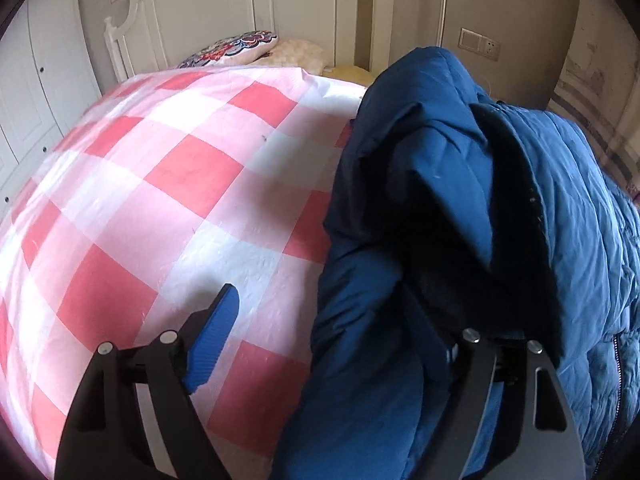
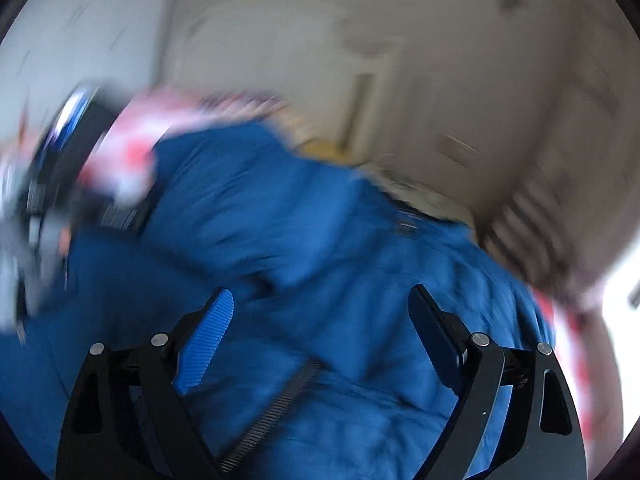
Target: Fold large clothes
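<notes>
A large blue puffer jacket (image 1: 448,216) with a dark lining lies bunched on the right side of a bed. My left gripper (image 1: 320,332) hangs over the jacket's left edge with jaws wide apart; its left finger (image 1: 216,332) is over the sheet, and the right finger is buried in the fabric. The jacket (image 2: 320,220) fills the blurred right wrist view. My right gripper (image 2: 320,336) is open just above it, holding nothing. The other gripper (image 2: 52,184) shows at far left in that view.
A pink and white checked sheet (image 1: 160,200) covers the bed. Pillows (image 1: 240,48) lie by the white headboard (image 1: 208,8). A wall with sockets (image 1: 480,44) stands at the right. White cupboard doors (image 1: 36,92) are at the left.
</notes>
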